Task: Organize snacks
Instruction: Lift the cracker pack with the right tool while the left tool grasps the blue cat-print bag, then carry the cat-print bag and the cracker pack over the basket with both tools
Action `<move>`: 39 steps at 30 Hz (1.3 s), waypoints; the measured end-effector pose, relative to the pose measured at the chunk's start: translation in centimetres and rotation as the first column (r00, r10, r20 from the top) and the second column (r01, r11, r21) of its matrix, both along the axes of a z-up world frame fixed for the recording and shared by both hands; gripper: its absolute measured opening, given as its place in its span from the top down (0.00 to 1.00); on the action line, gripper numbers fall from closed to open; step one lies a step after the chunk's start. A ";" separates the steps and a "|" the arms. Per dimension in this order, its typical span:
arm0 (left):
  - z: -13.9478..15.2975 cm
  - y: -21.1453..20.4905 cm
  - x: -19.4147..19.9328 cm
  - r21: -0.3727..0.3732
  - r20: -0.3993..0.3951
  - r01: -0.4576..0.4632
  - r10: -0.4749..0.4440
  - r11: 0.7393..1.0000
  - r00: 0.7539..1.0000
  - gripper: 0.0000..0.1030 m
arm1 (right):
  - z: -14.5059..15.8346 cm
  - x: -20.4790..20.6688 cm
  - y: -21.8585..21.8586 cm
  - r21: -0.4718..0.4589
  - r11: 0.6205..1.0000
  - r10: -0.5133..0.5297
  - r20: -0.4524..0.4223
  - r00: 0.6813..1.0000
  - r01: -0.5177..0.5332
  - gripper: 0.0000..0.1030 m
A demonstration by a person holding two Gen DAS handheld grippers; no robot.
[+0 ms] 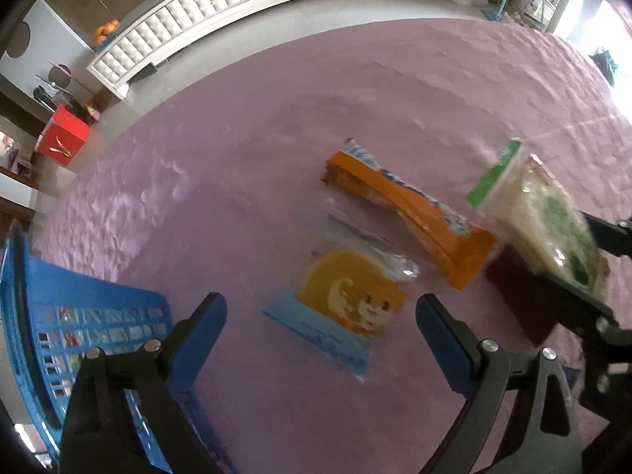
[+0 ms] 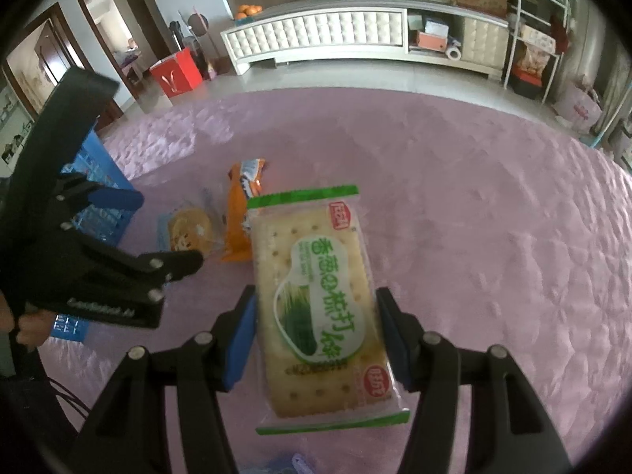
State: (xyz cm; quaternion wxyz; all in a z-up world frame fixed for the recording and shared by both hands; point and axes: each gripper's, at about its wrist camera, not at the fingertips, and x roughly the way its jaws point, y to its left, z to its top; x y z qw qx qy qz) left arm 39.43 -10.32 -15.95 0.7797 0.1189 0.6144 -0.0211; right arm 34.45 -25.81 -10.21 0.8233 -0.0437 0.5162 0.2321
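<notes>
My right gripper [image 2: 316, 335] is shut on a green-and-white cracker packet [image 2: 320, 296] and holds it above the pink cloth. The packet also shows in the left wrist view [image 1: 545, 221], at the right. My left gripper [image 1: 320, 328] is open and empty, just above a clear packet with an orange cartoon cake [image 1: 347, 304]. A long orange snack packet [image 1: 410, 209] lies beyond it. In the right wrist view, the left gripper [image 2: 158, 229] is at the left, with the cake packet [image 2: 189, 233] and the orange packet [image 2: 239, 217] behind it. A blue plastic basket [image 1: 59, 324] stands at the left.
The pink quilted cloth [image 1: 276, 126] covers the whole work surface. The blue basket [image 2: 98, 181] sits at its left edge. Beyond the cloth are a white tufted cabinet [image 2: 316, 35], a red box [image 2: 175, 73] and shelves on the floor.
</notes>
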 end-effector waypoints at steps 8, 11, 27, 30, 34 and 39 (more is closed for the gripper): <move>-1.4 -0.5 0.3 -0.056 0.008 0.047 -0.047 0.997 0.999 0.35 | 0.1 0.0 0.1 0.007 1.000 0.006 0.001 1.000 -0.006 0.39; -1.3 -0.9 0.1 -0.055 0.015 0.052 -0.051 0.997 0.999 0.46 | -0.1 0.0 0.1 -0.024 1.000 0.006 0.017 1.000 -0.006 0.39; 3.7 -1.9 -6.7 -0.113 0.177 0.055 -0.035 0.992 0.984 0.50 | 0.9 -1.2 1.1 -0.095 0.995 0.043 0.067 0.997 -0.037 0.39; 5.3 -1.3 -8.0 -0.152 0.206 0.044 -0.011 0.987 0.978 0.50 | 2.0 -2.3 0.8 -0.064 0.998 0.021 0.077 0.997 -0.016 0.39; 8.0 -0.7 -10.7 -0.175 0.254 0.069 -0.023 0.982 0.967 0.50 | 3.9 -4.3 1.2 -0.060 0.998 0.029 0.101 0.994 -0.023 0.39; 11.3 0.0 -13.5 -0.192 0.310 0.093 -0.029 0.977 0.950 0.50 | 7.2 -6.8 2.6 -0.046 0.999 0.025 0.135 0.990 -0.019 0.39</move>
